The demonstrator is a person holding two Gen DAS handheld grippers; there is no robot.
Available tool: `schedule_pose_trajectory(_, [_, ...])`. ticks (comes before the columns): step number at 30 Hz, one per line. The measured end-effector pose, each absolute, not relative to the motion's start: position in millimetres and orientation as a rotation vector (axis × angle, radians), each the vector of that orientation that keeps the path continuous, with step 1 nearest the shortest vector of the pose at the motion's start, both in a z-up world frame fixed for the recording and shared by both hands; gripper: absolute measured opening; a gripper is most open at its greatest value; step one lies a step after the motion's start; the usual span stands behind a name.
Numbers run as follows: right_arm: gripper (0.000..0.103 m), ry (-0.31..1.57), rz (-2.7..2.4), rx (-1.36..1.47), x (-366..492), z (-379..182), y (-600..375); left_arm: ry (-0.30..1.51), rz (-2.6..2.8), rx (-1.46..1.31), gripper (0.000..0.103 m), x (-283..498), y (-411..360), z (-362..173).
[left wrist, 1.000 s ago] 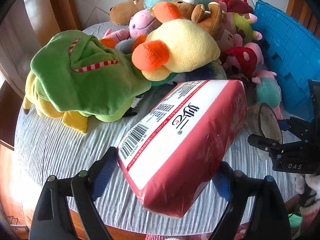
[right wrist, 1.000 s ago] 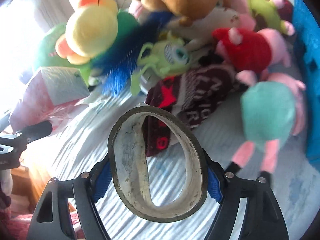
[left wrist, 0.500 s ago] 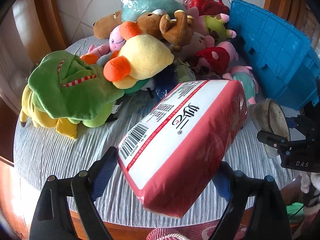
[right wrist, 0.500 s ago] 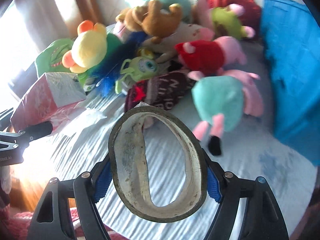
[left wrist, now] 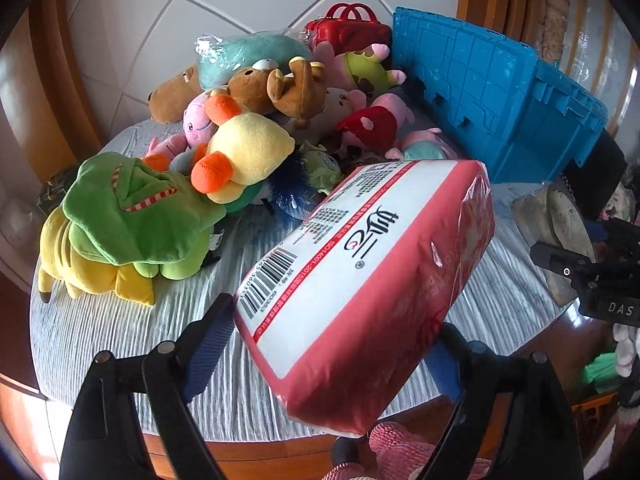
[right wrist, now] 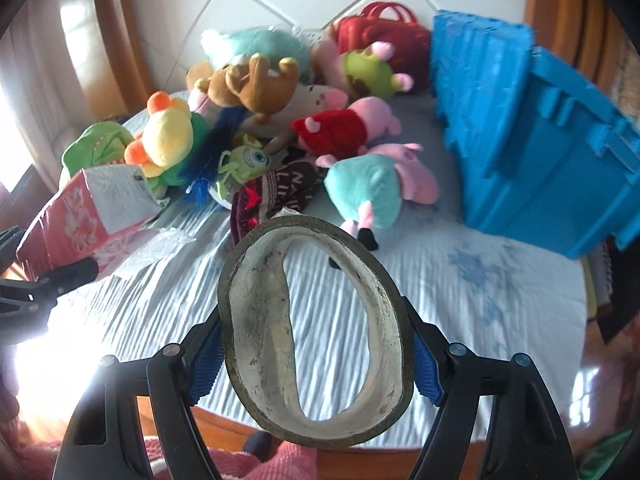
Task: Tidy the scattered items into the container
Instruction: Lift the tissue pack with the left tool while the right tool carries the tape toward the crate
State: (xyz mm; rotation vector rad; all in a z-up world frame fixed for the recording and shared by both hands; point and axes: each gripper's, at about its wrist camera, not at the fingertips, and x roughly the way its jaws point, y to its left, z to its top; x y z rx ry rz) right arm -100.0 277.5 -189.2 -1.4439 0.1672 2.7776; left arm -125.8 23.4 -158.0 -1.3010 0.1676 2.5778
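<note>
Both tools loaded, blue crate (right wrist: 532, 140) at bench's far right edge.
Left tool (left wrist: 332, 344) pinches soft tissue pack (left wrist: 368, 264) (light, crinkly, likely slippery); right tool (right wrist: 316, 364) squeezes stiff tape roll (right wrist: 316, 312) across its rim.

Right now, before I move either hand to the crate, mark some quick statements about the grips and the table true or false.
1. The left gripper holds a red tissue pack. True.
2. The right gripper is empty. False: it clamps a tape roll.
3. The blue crate stands right of the plush pile. True.
4. The yellow duck plush lies inside the crate. False: it is on the table among the toys.
</note>
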Motion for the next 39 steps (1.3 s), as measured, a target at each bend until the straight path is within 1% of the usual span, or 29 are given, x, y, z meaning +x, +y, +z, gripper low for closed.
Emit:
schedule_pose_trajectory(9, [0.078,0.18,2.759,-1.331,-60.6,-161.6,281.6,0.195,2.608,-1.226,0.087,-105.2,28.1,-129.8])
schedule_pose_trajectory(15, [0.078,0.187,2.791,-1.273,-49.3,-149.3,299.0,0.204,2.642,-1.181,0.087,-90.0,52.0,-115.1])
schedule_pose_trajectory(19, [0.078,0.171,2.814,-1.251,-40.2,-145.4,323.0,0.181,2.665,-1.159,0.087,-81.3,79.1,-109.1])
schedule_pose_trajectory(28, [0.078,0.129,2.829,-1.225,-4.1,-137.6,401.8,0.159,2.674,-1.093,0.087,-55.7,171.7,-94.9])
schedule_pose_trajectory(39, [0.078,0.115,2.809,-1.179,44.8,-134.5,484.0,0.186,2.628,-1.044,0.087,-25.9,264.0,-86.8])
